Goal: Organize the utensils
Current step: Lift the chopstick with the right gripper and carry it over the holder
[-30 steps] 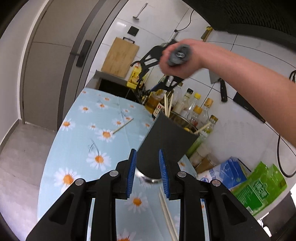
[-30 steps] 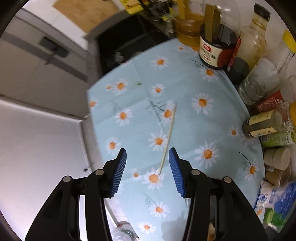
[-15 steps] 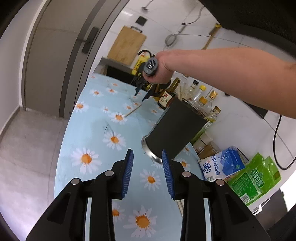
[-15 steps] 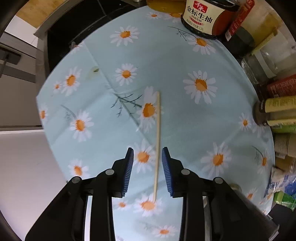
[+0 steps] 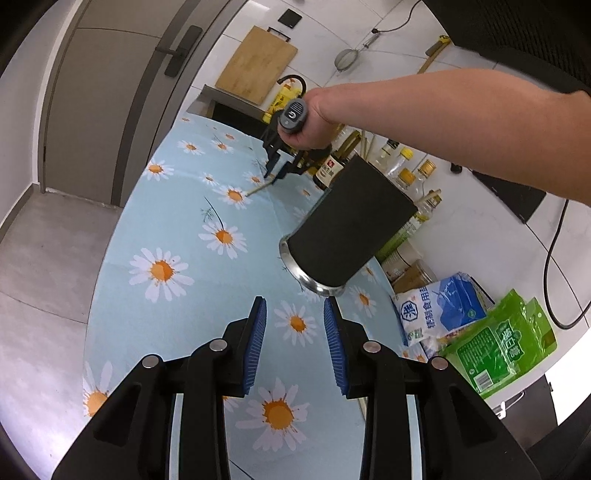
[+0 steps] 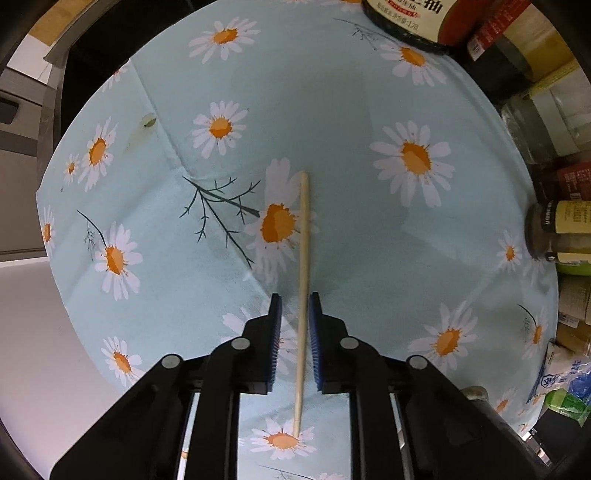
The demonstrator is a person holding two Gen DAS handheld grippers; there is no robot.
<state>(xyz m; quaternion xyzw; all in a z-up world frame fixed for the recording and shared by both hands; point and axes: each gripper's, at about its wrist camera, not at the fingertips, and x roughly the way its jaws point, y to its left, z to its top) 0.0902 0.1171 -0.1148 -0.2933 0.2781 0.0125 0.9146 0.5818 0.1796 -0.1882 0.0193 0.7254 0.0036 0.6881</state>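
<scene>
A single pale wooden chopstick (image 6: pixel 303 258) lies on the daisy tablecloth (image 6: pixel 351 240). My right gripper (image 6: pixel 294 301) is lowered over it, its blue pads straddling the stick with a narrow gap on each side, not clamped. In the left wrist view the right gripper (image 5: pixel 275 173) sits at the far end of the table over the chopstick (image 5: pixel 258 189). My left gripper (image 5: pixel 293 310) is open and empty above the cloth. A black cylindrical utensil holder (image 5: pixel 351 225) with a steel base stands just ahead of it to the right.
Sauce and oil bottles (image 5: pixel 406 173) line the back right of the table, seen also in the right wrist view (image 6: pixel 413 18). A blue-white salt bag (image 5: pixel 439 310) and green packet (image 5: pixel 502 343) lie at the right edge. The table's left edge drops to the floor.
My right gripper has come down onto the chopstick and its jaws have narrowed around it. My left gripper has drawn back from the black holder.
</scene>
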